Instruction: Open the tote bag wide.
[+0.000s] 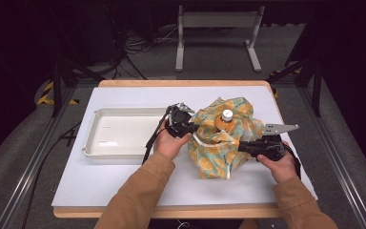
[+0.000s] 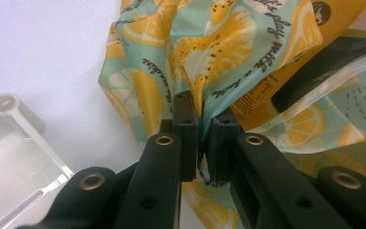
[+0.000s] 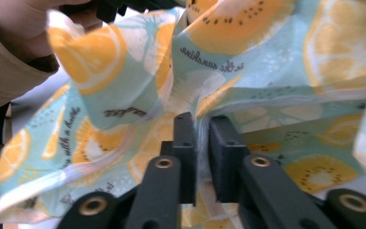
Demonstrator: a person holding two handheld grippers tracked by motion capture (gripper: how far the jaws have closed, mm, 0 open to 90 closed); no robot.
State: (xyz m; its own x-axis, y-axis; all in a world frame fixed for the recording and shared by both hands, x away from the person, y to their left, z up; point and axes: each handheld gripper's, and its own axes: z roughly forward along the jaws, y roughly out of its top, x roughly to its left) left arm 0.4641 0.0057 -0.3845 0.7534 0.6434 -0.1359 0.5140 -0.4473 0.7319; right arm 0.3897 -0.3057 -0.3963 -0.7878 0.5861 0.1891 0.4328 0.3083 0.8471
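Both tongs, the left tongs point(image 1: 187, 125) and right tongs point(image 1: 248, 145), pinch the fruit bag point(image 1: 219, 152) on the table point(image 1: 124, 181); pulling hard could tip the bottle point(image 1: 225, 123) inside

Both forearms, in tan sleeves, come in from the bottom edge of the high view and angle inward; the left hand point(image 1: 170, 142) grips the left gripper point(image 1: 187, 128), its jaws pointing right and pressed nearly together on a fold of cloth; the right hand point(image 1: 280, 164) holds the right gripper point(image 1: 242, 145), its jaws pointing left, likewise pinched on cloth.
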